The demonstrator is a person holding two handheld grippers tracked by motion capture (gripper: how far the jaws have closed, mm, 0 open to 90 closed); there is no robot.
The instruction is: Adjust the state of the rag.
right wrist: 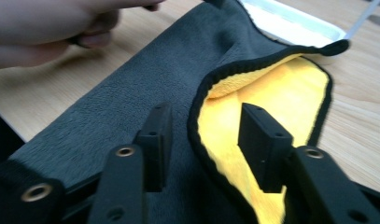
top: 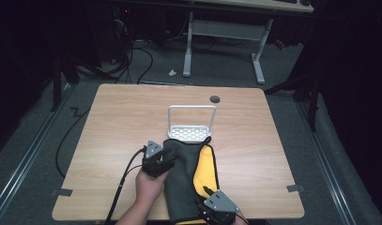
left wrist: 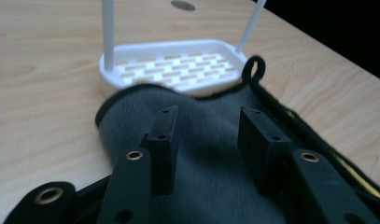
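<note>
A cloth, dark grey [top: 181,180] outside and yellow [top: 205,168] inside, lies folded near the table's front edge. Its far end with a black loop [left wrist: 254,69] touches a white slotted rack [top: 191,132] that has a tall wire handle. My left gripper [top: 165,153] is at the cloth's left far corner. In the left gripper view that gripper [left wrist: 209,116] stands open just over the grey cloth [left wrist: 211,154]. My right gripper [top: 209,194] is at the near end. It stands open [right wrist: 206,112], with its jaws on either side of the black-bound edge [right wrist: 197,116] where the yellow lining [right wrist: 281,88] shows.
A round dark hole [top: 215,99] sits in the wooden table [top: 123,122] behind the rack. A white-legged desk [top: 224,28] and floor cables [top: 132,56] lie beyond the far edge. The person's left hand [right wrist: 47,23] shows in the right gripper view.
</note>
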